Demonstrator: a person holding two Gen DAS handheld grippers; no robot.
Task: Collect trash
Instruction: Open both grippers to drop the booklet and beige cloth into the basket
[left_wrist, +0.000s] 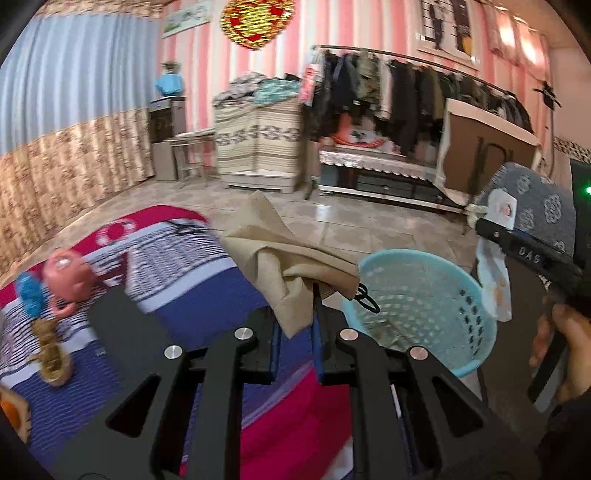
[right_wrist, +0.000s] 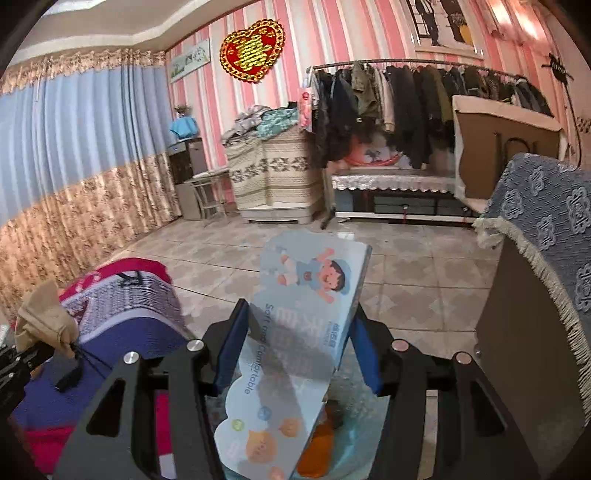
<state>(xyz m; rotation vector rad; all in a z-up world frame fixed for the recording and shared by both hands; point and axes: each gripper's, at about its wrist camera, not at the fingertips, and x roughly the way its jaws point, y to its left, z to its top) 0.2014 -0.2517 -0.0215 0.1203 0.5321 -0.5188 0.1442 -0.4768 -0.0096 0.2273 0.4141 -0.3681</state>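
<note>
My left gripper (left_wrist: 295, 314) is shut on a crumpled beige cloth (left_wrist: 280, 266) with a black drawstring, held over the bed just left of a light-blue plastic basket (left_wrist: 461, 317). The basket's perforated bottom holds some scraps. In the right wrist view my right gripper (right_wrist: 300, 312) is shut on a pale-blue printed package (right_wrist: 310, 295) showing a cartoon child. The package hangs above the basket (right_wrist: 364, 410), where something orange (right_wrist: 317, 450) lies. From the left wrist view, the right gripper (left_wrist: 487, 221) and its package (left_wrist: 495, 284) sit at the basket's right rim.
A red, blue and striped bedspread (left_wrist: 192, 280) carries a pink toy (left_wrist: 66, 277) and a brown object (left_wrist: 50, 354). A chair with a grey-blue fringed cover (right_wrist: 546, 221) stands close on the right. Tiled floor (right_wrist: 424, 280), a clothes rack and a cabinet lie beyond.
</note>
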